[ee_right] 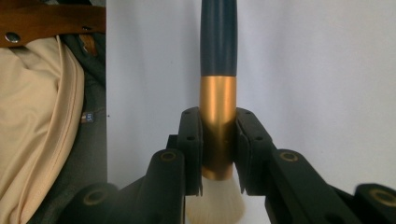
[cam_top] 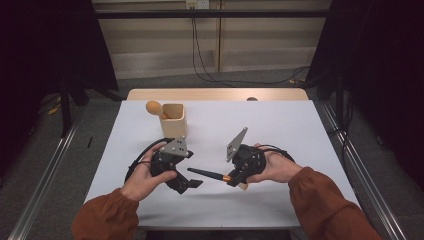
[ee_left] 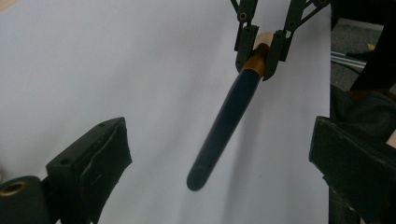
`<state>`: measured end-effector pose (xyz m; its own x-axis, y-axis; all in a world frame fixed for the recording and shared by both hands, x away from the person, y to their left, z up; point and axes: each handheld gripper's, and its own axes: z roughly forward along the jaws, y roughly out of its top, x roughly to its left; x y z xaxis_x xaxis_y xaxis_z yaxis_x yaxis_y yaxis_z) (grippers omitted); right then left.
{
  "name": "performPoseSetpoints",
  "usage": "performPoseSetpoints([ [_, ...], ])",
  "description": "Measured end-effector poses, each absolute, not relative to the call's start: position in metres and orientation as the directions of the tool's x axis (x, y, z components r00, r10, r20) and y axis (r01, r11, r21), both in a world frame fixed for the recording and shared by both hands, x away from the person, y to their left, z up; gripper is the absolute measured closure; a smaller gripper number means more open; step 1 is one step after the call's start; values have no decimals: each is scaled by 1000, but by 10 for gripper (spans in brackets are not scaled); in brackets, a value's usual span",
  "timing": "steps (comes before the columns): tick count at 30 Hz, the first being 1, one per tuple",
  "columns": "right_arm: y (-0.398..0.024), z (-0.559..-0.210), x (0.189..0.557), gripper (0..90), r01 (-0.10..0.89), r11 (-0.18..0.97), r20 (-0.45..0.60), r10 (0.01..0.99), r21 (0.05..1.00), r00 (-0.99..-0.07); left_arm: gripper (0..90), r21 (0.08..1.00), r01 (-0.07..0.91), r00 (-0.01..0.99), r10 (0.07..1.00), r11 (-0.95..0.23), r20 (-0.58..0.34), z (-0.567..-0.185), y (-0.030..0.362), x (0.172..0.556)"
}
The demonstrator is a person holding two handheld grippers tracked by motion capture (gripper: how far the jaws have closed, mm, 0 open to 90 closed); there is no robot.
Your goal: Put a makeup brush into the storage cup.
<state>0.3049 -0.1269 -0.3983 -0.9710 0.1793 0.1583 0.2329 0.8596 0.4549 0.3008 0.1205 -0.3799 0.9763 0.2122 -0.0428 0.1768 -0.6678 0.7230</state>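
A brush (cam_top: 206,174) with a dark blue handle, a gold ferrule and pale bristles hangs level just above the white table top. My right gripper (cam_top: 231,178) is shut on the gold ferrule (ee_right: 218,107), the bristles (ee_right: 215,205) behind its pads. The handle (ee_left: 226,119) points toward my left gripper (ee_left: 219,158), whose jaws stand wide open on either side of the handle's tip without touching it. In the high view the left gripper (cam_top: 191,180) sits close to the left of the brush tip. In the left gripper view the right gripper (ee_left: 260,51) shows clamped on the ferrule.
A square wooden holder (cam_top: 173,120) stands behind the left hand with a round-headed wooden utensil (cam_top: 156,107) leaning out of it. The white table top (cam_top: 285,125) stretches out right of it. Beige cloth (ee_right: 37,116) lies beyond the table's edge.
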Motion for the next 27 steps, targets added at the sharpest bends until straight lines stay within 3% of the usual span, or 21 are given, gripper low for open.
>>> performPoseSetpoints([
  [18,-112,-407,303,743,201,914,158,154,352,-975,56,606,113,993,103,-787,-52,-392,100,303],
  [27,-105,-412,303,743,172,936,155,129,307,-980,66,544,116,993,93,-831,-69,-400,94,304],
])
